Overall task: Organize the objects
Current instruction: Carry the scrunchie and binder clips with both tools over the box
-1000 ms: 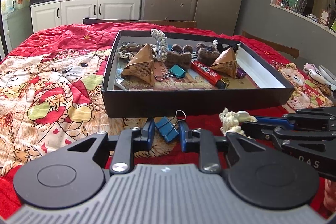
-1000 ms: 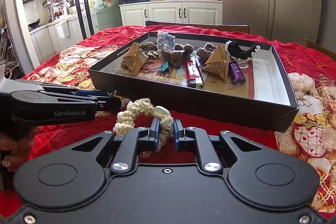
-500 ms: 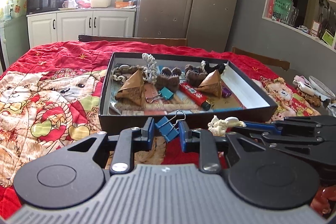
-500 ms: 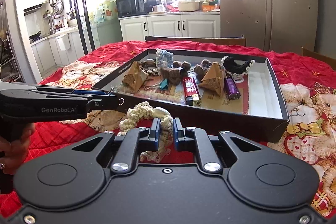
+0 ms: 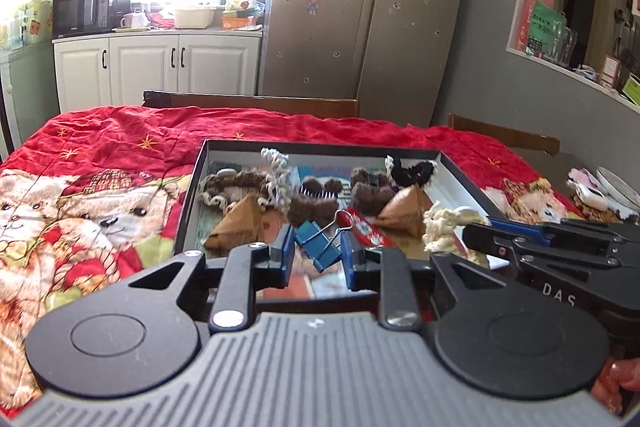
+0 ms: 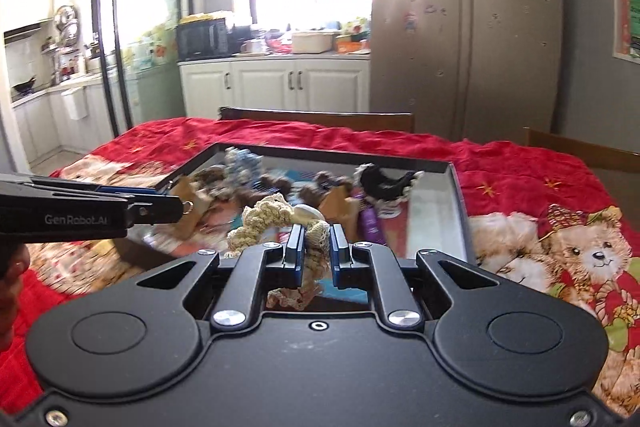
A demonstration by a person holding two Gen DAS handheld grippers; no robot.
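Observation:
My left gripper (image 5: 316, 247) is shut on a blue binder clip (image 5: 320, 243) and holds it in the air over the near part of the black tray (image 5: 192, 187). My right gripper (image 6: 314, 247) is shut on a cream crocheted hair tie (image 6: 272, 219) and holds it above the tray's near edge (image 6: 460, 195); the tie also shows in the left wrist view (image 5: 444, 223). The tray holds brown paper pyramids (image 5: 240, 223), brown furry clips (image 5: 312, 203), a red lighter (image 5: 366, 227), a purple lighter (image 6: 370, 223) and a black scrunchie (image 6: 384, 183).
The tray lies on a table under a red teddy-bear cloth (image 5: 100, 163). Wooden chair backs (image 5: 260, 103) stand at the far side. Small items and a plate (image 5: 612, 187) lie at the right edge. Cabinets and a fridge are behind.
Both grippers have risen and moved forward with their objects, from the cloth in front of the tray to over the tray's near part.

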